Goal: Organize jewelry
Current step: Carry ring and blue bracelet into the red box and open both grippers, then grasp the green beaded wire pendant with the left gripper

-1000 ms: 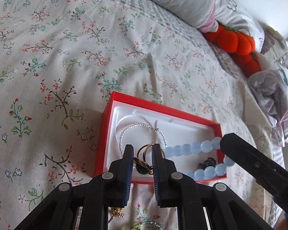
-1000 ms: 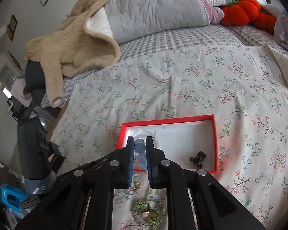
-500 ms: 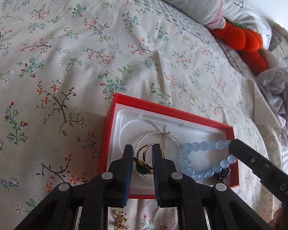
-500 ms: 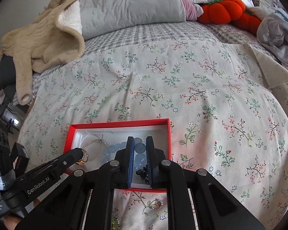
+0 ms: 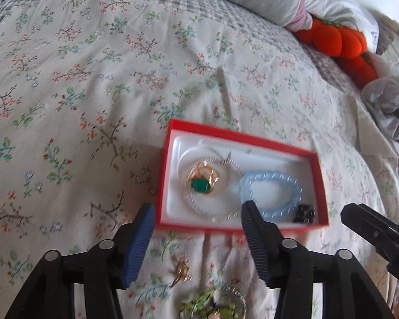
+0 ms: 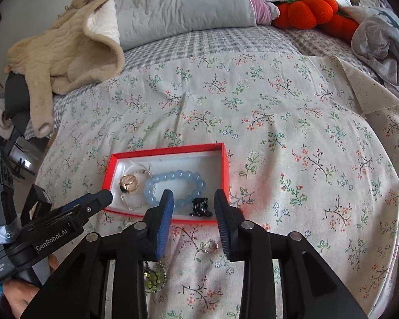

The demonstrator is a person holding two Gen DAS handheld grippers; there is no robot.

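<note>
Both tongs, left [image 5: 198,214] and right [image 6: 192,199], have just spread and hold nothing. Light, snag-prone green beaded bracelet [image 6: 153,279] lies near on the bed; pinch its bead strand.

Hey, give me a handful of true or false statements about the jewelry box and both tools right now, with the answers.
1. The blue bead bracelet lies inside the red box. True.
2. The left tool is clamped on the green-stone ring. False: its jaws have just been opening and stand apart with nothing pressed between them; the ring lies in the box.
3. The black hair clip sits on the bedspread outside the box. False: it is in the box, at the right end by the bracelet.
4. The right tool has its jaws apart and grips nothing. True: they have just been opening.
5. Some jewelry still lies on the floral bedspread outside the box. True: a small ring does.
</note>
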